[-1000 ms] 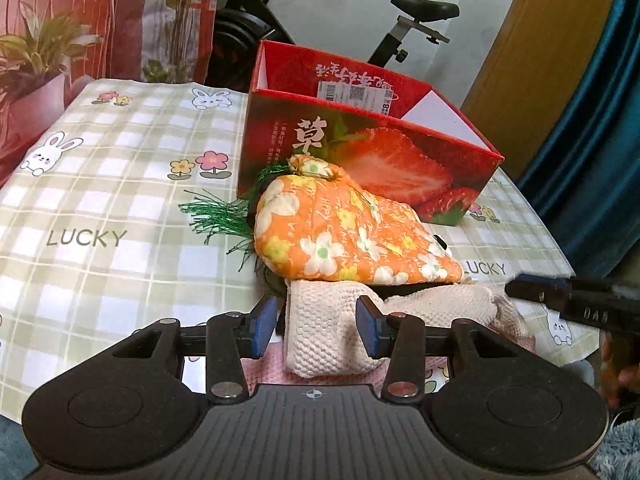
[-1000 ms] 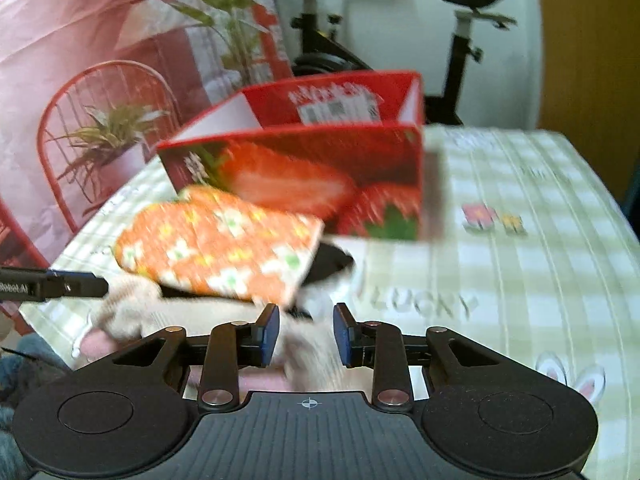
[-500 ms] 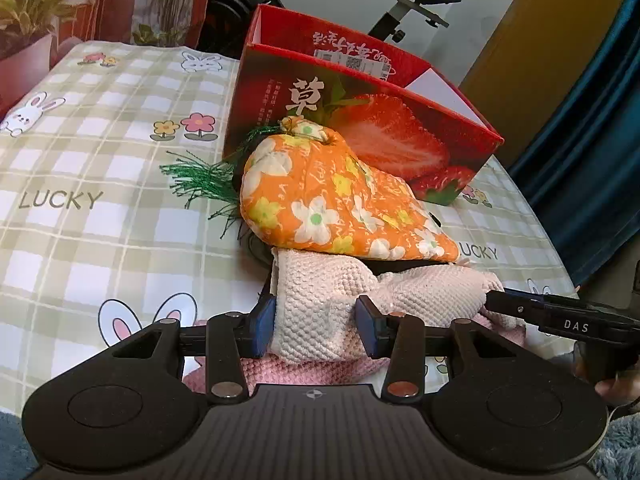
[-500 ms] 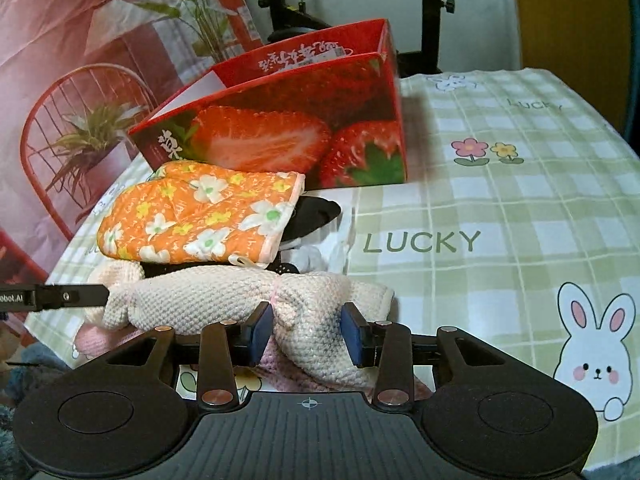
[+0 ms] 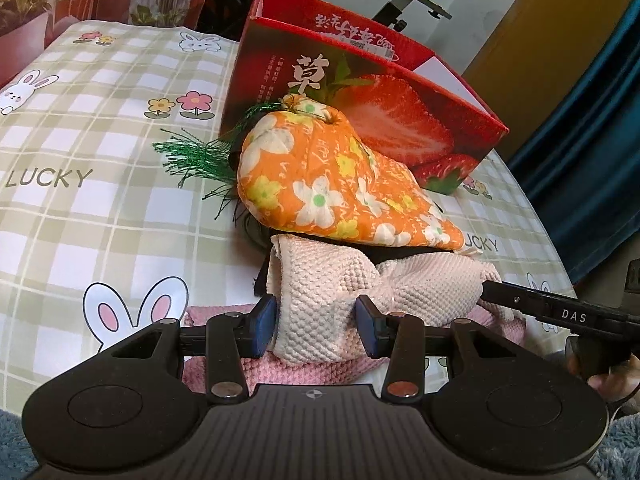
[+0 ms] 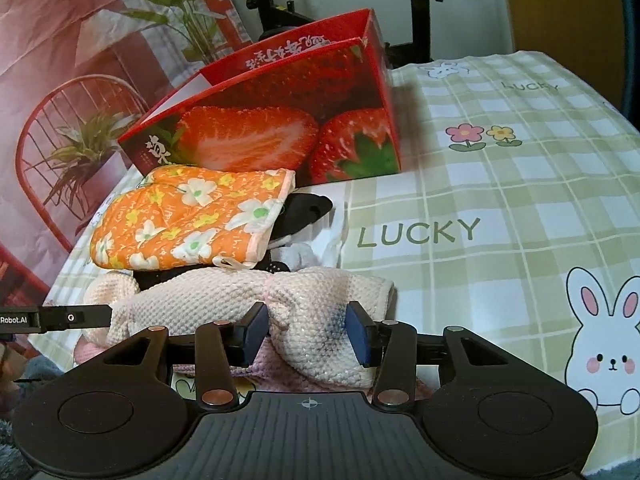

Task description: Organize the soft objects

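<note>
While both tools point down toward the near edge of the worktop [image 6: 520, 184], each one has an end of the cream waffle cloth [image 5: 320, 300] between its blue pads. The left hand-held gripper [image 5: 316, 326] is tilted downward over the cloth's left end; its pads press on the bunched fabric from both sides, so it is clamped on the cloth. The right hand-held gripper [image 6: 306, 334] is tilted downward over the opposite end. Its jaws are opening, the cloth is between them, and I see a small gap beside the right pad, so it does not squeeze the fabric. In the left view, the right tool's black finger marked DAS comes in at the cloth's right end, with a bit of the person's hand [image 5: 608, 380] behind it.

The cream cloth is a thick towel with a waffle texture, twisted in its middle like a bow, and it lies across a pink cloth [image 5: 320, 368] of similar texture at the worktop's near edge. Just behind the cream cloth, an orange carrot-shaped cushion [image 5: 332, 184] with white and yellow flowers and green fringe rests on a black soft thing [image 6: 308, 210], which I cannot identify. Behind the cushion stands an open red strawberry box [image 6: 280, 136]. The worktop carries a green checked cover with rabbits, flowers and the word LUCKY.
</note>
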The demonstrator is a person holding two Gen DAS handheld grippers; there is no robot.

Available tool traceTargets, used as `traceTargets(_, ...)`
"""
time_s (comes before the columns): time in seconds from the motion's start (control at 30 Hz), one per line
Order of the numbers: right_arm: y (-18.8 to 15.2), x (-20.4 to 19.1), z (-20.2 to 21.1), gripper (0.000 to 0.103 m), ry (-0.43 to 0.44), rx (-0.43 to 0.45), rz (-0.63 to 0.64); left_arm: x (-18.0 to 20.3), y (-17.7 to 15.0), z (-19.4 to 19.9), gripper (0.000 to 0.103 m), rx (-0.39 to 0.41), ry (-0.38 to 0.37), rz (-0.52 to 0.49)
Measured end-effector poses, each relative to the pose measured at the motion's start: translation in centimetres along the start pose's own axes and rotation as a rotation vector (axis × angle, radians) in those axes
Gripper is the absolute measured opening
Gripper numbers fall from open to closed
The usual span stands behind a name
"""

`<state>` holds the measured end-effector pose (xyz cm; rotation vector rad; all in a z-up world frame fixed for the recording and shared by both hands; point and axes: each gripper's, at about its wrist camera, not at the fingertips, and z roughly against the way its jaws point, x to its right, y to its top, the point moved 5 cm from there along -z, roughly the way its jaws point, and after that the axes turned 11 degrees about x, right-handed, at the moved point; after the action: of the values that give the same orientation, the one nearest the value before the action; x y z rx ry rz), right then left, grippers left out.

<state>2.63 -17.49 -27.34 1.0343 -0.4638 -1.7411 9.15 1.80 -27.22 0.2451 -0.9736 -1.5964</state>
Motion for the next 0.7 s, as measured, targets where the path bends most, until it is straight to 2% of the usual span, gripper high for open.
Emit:
traceTargets(0.07, 0.0, -0.1, 0.0, 0.040, 0.005, -0.003, -0.001, 0.1, 0.0, 0.1, 0.044, 0.005, -0.001, -0.008)
traceTargets(0.1, 0.0, -0.1, 0.0, 0.036, 0.010, -0.002, 0.000, 0.2, 0.0, 0.1, 0.043, 0.008, -0.004, -0.011)
traceTargets(0.2, -0.1, -0.4, 0.1, 0.030, 0.021, 0.000, 0.011, 0.5, 0.0, 0.2, 0.035, 0.014, -0.016, -0.023)
traceTargets(0.27, -0.1, -0.5, 0.2, 0.027, 0.025, 0.002, 0.017, 0.7, 0.1, 0.4, 0.026, 0.022, -0.029, -0.035)
traceTargets(0.37, 0.1, -0.8, 0.5, 0.022, 0.034, 0.020, 0.031, 1.0, 0.2, 0.7, 0.019, 0.038, -0.040, -0.054)
traceTargets(0.43, 0.3, -1.2, 1.0, 0.018, 0.042, 0.045, 0.045, 1.0, 0.3, 0.9, 0.018, 0.050, -0.044, -0.057)
traceTargets(0.7, 2.1, -2.3, 3.6, 0.014, 0.102, 0.183, 0.085, 2.0, 1.1, 2.9, 0.012, 0.135, -0.079, -0.100)
